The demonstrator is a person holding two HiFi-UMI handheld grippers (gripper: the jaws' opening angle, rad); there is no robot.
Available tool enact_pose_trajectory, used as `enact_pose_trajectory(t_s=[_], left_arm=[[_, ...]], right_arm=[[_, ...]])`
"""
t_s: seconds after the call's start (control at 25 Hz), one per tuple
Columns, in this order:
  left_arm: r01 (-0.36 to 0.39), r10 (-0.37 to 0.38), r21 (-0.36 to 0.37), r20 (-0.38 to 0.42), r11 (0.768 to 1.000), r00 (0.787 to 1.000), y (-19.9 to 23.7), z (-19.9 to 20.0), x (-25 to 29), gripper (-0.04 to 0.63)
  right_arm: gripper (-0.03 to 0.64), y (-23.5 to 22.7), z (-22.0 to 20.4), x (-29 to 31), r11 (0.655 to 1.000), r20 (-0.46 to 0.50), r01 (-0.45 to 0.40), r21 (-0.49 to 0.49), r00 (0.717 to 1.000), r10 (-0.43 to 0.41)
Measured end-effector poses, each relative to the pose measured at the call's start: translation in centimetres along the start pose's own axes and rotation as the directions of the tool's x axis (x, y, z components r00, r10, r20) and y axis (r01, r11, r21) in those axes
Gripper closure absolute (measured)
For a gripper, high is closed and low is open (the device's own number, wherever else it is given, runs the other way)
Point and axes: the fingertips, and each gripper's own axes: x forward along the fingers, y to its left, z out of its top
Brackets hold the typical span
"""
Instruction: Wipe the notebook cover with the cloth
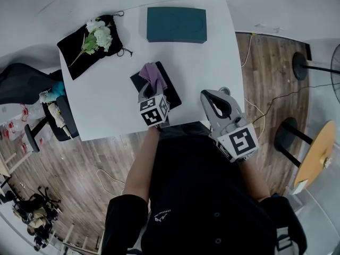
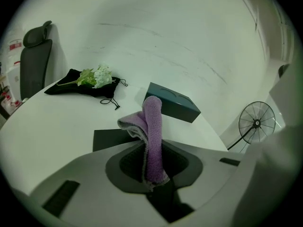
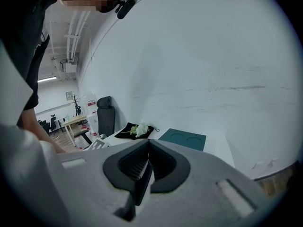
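The left gripper (image 2: 154,167) has its jaws pinched shut on a fuzzy purple cloth (image 1: 153,74). The cloth stands in a soft fold over the flat, dark, rectangular notebook (image 1: 174,99) at the centre of the smooth white tabletop (image 1: 106,105). At lower right, the right gripper (image 3: 144,169) has its ribbed jaws closed together, with nothing between them.

Cloth (image 1: 152,74) above notebook (image 1: 173,93); box (image 1: 176,24) behind; flowers (image 1: 98,36) on pouch (image 1: 74,49), far left.
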Motion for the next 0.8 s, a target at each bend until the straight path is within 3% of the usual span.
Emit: enact_pose_trajectory(t_s=[0.36, 0.8], left_arm=[[0.033, -0.033, 0.005, -0.025, 0.999, 0.999, -2.2, -1.6, 1.0, 0.520], [0.033, -0.034, -0.032, -0.030, 0.999, 0.999, -1.4, -2.4, 1.2, 0.520]], right_arm=[[0.612, -0.1, -0.5, -0.5, 1.000, -0.005, 0.011, 0.002, 1.000, -0.011], [0.612, -0.1, -0.8, -0.9, 1.000, -0.012, 0.013, -0.004, 1.000, -0.013]])
